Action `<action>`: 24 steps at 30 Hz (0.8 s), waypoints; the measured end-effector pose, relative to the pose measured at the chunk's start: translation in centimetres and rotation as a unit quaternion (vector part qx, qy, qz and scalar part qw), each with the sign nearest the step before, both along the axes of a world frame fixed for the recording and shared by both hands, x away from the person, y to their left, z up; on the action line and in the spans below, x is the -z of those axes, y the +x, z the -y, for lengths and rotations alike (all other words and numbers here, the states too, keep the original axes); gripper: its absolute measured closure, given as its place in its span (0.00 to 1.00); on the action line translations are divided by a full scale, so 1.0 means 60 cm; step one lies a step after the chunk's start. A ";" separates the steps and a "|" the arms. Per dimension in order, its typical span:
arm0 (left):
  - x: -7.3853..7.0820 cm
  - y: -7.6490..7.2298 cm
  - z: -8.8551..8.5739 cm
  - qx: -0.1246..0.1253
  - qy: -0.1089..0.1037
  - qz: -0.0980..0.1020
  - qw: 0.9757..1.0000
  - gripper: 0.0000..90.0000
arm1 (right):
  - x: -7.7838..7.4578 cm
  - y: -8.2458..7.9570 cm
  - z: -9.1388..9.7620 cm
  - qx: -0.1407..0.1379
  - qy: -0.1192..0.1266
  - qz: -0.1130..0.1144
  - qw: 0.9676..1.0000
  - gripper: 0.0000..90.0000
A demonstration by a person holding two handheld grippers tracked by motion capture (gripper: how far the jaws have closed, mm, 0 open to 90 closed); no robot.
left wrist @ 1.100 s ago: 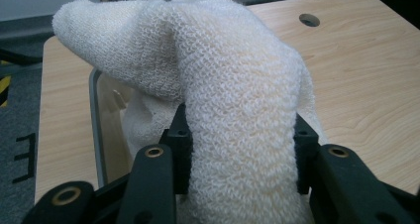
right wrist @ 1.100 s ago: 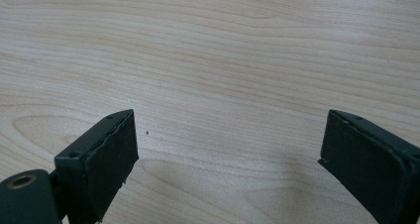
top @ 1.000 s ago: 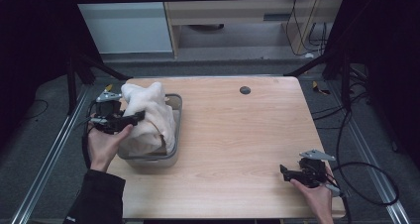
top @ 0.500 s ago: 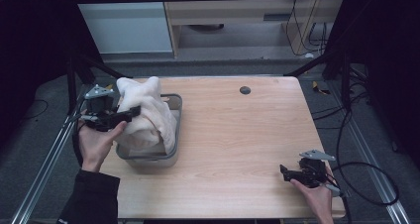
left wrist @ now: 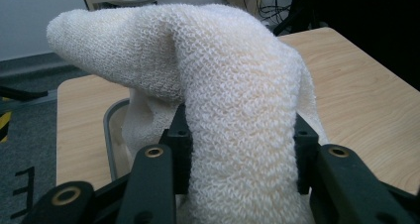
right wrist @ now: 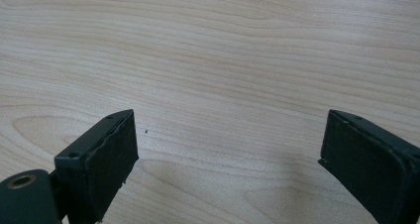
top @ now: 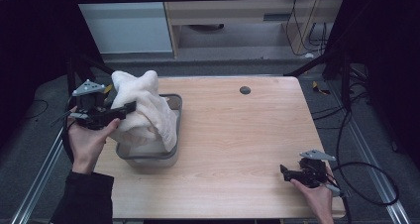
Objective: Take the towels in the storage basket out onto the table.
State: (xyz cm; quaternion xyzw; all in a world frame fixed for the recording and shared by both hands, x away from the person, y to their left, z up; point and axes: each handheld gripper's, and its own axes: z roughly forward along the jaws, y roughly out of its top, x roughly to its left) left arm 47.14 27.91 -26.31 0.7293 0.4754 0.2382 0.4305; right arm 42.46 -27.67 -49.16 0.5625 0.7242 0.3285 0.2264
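At the table's left edge the left gripper (top: 115, 110) is clamped on a thick fold of the cream towel (top: 146, 110), whose lower part hangs into the grey bin (top: 174, 102). To clear it cleanly, I would lift straight up until the tail leaves the rim, keeping the squeeze firm. At the lower right the right gripper (top: 289, 173) rests on the wooden table (top: 237, 144), jaws wide apart and empty.

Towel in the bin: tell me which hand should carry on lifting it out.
Left. The left tool is already shut on the cream towel, holding it above the grey bin. The right tool is open at the table's near right corner, far from the bin.
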 end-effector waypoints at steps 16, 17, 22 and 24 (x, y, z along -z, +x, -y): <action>-0.039 -0.029 0.024 0.032 -0.001 0.023 0.999 0.64 | -0.001 -0.001 0.000 -0.002 0.003 0.003 1.000 0.08; -0.040 -0.030 0.029 0.034 -0.001 0.024 0.999 0.65 | -0.001 -0.001 0.000 -0.002 0.002 0.004 1.000 0.08; -0.048 -0.032 0.054 0.051 0.005 0.027 0.998 0.64 | -0.001 -0.001 0.000 -0.002 0.001 0.005 1.000 0.08; -0.051 -0.033 0.064 0.059 0.006 0.028 0.998 0.64 | -0.001 -0.001 0.000 -0.001 0.001 0.005 1.000 0.08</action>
